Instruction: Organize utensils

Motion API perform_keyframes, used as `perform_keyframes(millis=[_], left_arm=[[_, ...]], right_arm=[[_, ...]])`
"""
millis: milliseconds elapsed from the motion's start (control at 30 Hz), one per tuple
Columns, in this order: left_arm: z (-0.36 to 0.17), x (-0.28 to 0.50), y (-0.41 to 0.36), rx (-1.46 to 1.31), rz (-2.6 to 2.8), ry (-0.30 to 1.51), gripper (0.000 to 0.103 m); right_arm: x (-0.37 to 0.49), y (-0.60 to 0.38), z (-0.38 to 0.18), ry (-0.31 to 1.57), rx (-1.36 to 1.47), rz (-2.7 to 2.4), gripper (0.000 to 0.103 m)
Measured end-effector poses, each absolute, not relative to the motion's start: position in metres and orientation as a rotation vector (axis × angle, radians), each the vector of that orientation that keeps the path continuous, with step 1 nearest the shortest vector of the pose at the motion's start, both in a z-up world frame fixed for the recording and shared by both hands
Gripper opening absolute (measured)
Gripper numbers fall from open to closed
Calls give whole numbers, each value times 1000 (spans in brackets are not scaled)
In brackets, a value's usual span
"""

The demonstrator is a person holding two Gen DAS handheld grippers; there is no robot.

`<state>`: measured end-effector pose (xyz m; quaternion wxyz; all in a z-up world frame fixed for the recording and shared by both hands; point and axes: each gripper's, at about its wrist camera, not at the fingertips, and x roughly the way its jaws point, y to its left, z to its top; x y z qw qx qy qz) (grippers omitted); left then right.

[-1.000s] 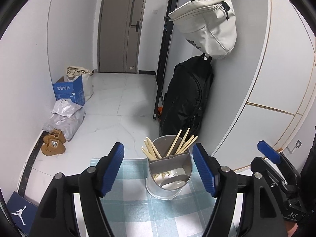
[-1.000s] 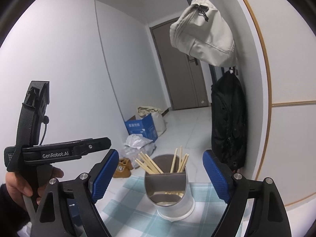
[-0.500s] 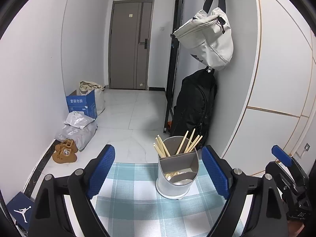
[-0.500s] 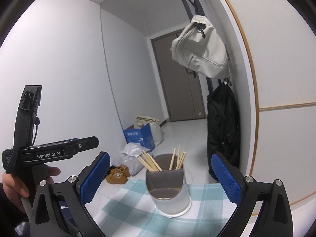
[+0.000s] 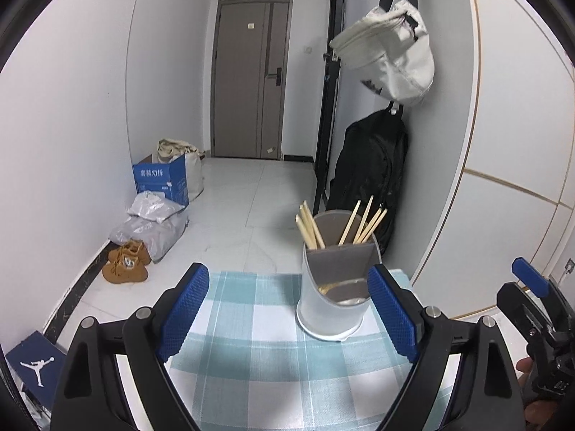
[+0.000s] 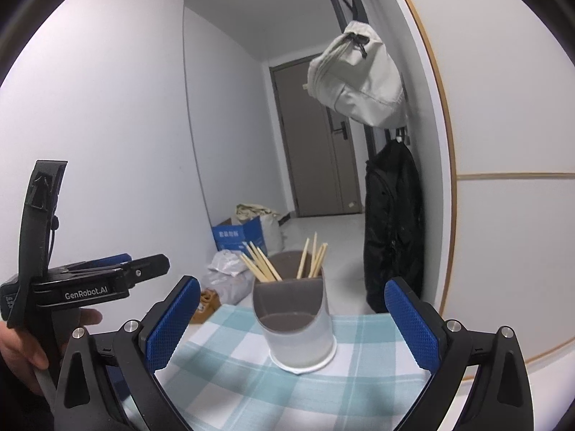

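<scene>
Holder: grey-and-white utensil holder (image 5: 336, 280) stands upright on the checked cloth (image 5: 251, 352) at the far right end of the surface (image 5: 503, 330), by the wall.
Chopsticks: 2 loose bundles (image 5: 311, 228) lean in its rear compartment.
Left tongs (image 5: 287, 318): apart, nothing between.
Right tongs (image 6: 293, 327): apart, empty.
Handling: sticks look light, stiff, smooth; likely to slip or scatter.
Grip: pinch 1 bundle across its upper ends; the holder looks light and may tip.
</scene>
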<state>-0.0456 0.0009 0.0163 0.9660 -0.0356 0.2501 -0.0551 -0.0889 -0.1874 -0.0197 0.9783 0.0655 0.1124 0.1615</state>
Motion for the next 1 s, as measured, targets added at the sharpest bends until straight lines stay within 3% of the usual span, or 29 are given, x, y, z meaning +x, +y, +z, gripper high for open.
perform_keyframes(millis=[367, 1000], left_arm=[[-21, -33, 1, -49, -111, 575, 87], [-11, -43, -9, 17, -89, 542, 87]], right_arm=[[-76, -182, -47, 311, 125, 325, 103], [-66, -175, -55, 341, 133, 324, 103]])
